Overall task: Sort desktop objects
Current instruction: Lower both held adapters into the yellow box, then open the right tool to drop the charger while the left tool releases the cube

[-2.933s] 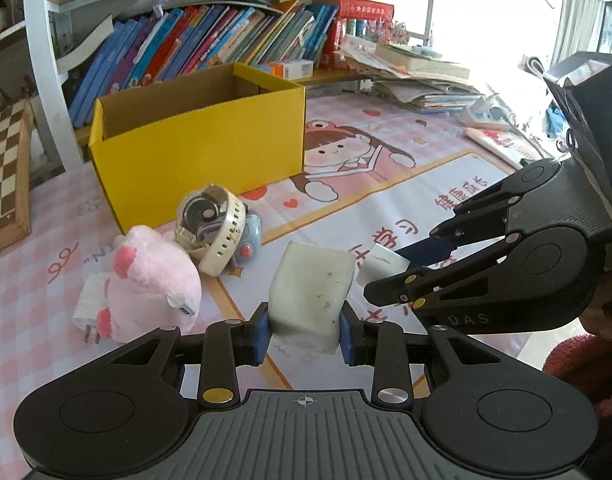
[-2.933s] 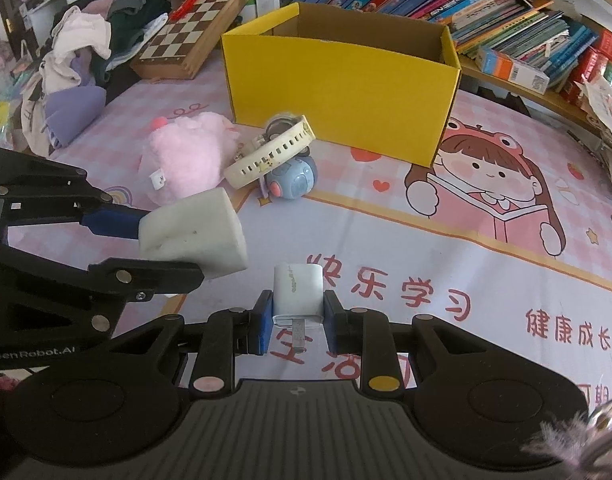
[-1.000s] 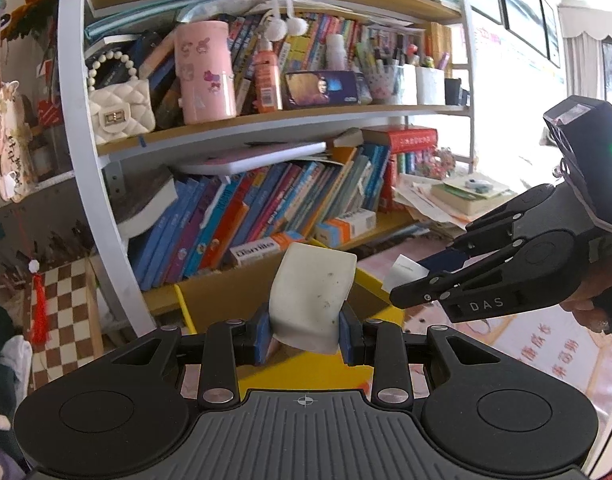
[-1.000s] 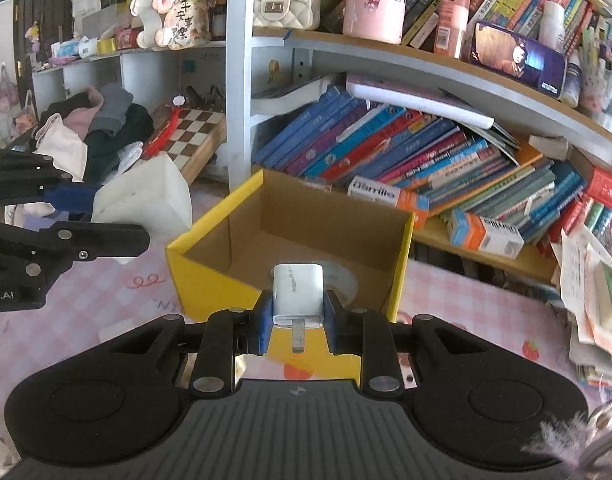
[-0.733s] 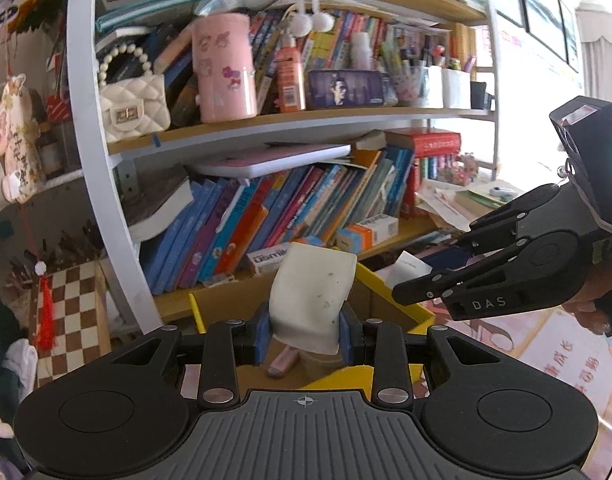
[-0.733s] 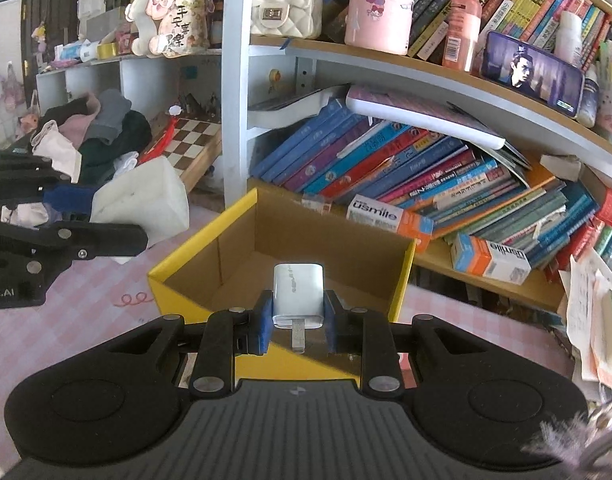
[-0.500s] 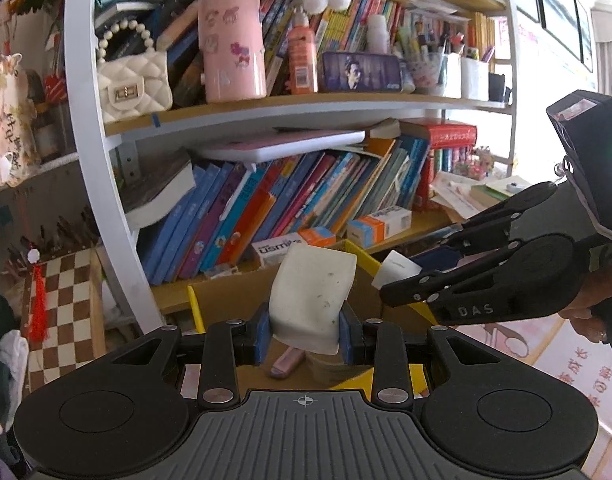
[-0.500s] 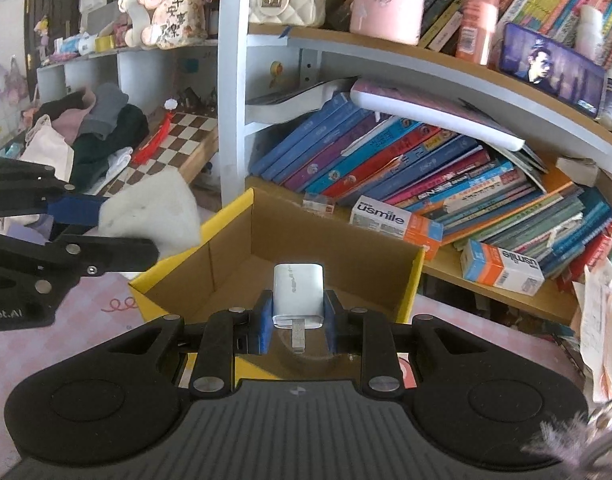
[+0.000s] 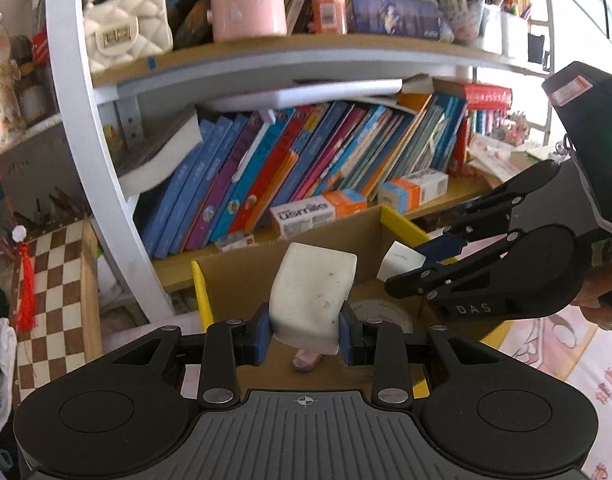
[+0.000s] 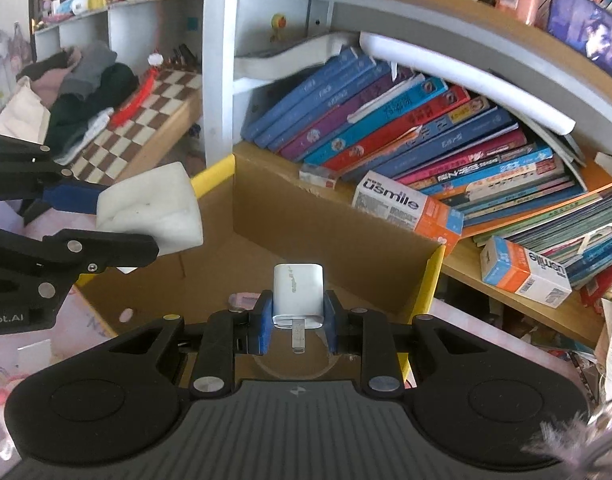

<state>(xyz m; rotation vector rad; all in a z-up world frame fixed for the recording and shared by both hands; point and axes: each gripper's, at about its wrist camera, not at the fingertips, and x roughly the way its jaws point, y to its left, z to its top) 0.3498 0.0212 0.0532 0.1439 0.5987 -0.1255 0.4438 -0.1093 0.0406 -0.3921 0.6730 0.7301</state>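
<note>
My left gripper (image 9: pixel 304 334) is shut on a white sponge block (image 9: pixel 311 294) and holds it above the open yellow cardboard box (image 9: pixel 200 292). My right gripper (image 10: pixel 298 328) is shut on a white USB charger plug (image 10: pixel 297 296), also above the box (image 10: pixel 431 280). The right gripper (image 9: pixel 419 258) shows at the right of the left wrist view with the charger (image 9: pixel 397 260). The left gripper (image 10: pixel 106 222) shows at the left of the right wrist view with the sponge (image 10: pixel 150 210). A tape roll (image 9: pixel 379 310) and a small pink item (image 9: pixel 307 359) lie inside the box.
A bookshelf with leaning books (image 9: pixel 290 184) stands just behind the box. Small cartons (image 10: pixel 405 208) lie on the shelf board. A chessboard (image 9: pixel 54 300) leans at the left. A pile of clothes (image 10: pixel 78 80) lies far left. A pink patterned mat (image 9: pixel 565 344) covers the table.
Both grippers have lifted their objects from the table and moved forward over the yellow box, dropping slightly lower toward its opening. Both stay shut on their objects.
</note>
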